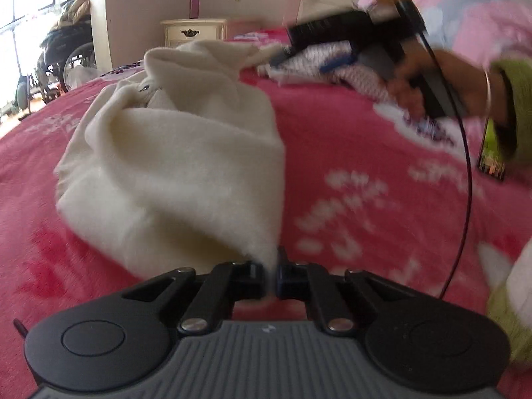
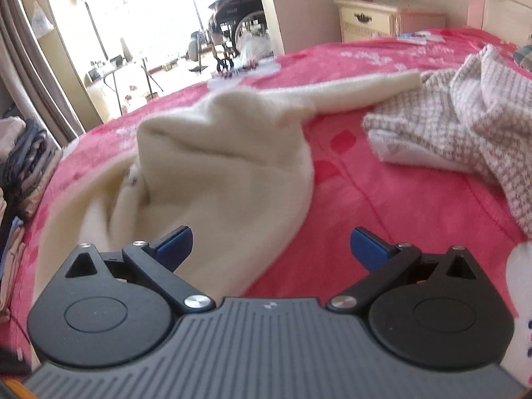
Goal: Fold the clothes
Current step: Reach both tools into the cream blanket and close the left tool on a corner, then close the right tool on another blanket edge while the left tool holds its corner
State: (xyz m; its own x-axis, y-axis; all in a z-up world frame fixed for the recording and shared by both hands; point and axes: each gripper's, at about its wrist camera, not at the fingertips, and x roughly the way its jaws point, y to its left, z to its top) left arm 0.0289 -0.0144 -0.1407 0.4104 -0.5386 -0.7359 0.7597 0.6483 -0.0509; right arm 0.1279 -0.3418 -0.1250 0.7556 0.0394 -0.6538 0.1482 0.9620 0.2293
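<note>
A cream fleece garment (image 1: 179, 153) lies bunched on the pink bedspread (image 1: 349, 166). My left gripper (image 1: 272, 274) is shut on the garment's near corner, which is pinched between its jaws. In the left wrist view the right gripper (image 1: 299, 61) hangs at the upper right in a person's hand (image 1: 432, 79), its blue fingers apart near the garment's far end. In the right wrist view the cream garment (image 2: 226, 173) spreads ahead with one sleeve (image 2: 365, 94) stretched to the right. My right gripper (image 2: 271, 249) is open above the cloth's near edge, with nothing pressed between its pads.
A grey-and-white checked garment (image 2: 465, 126) lies crumpled on the bed at the right. A cream nightstand (image 2: 369, 21) stands beyond the bed. A wheelchair (image 2: 239, 23) sits by the bright doorway. Stacked clothes (image 2: 23, 153) rest at the bed's left side. A black cable (image 1: 465, 179) hangs from the right gripper.
</note>
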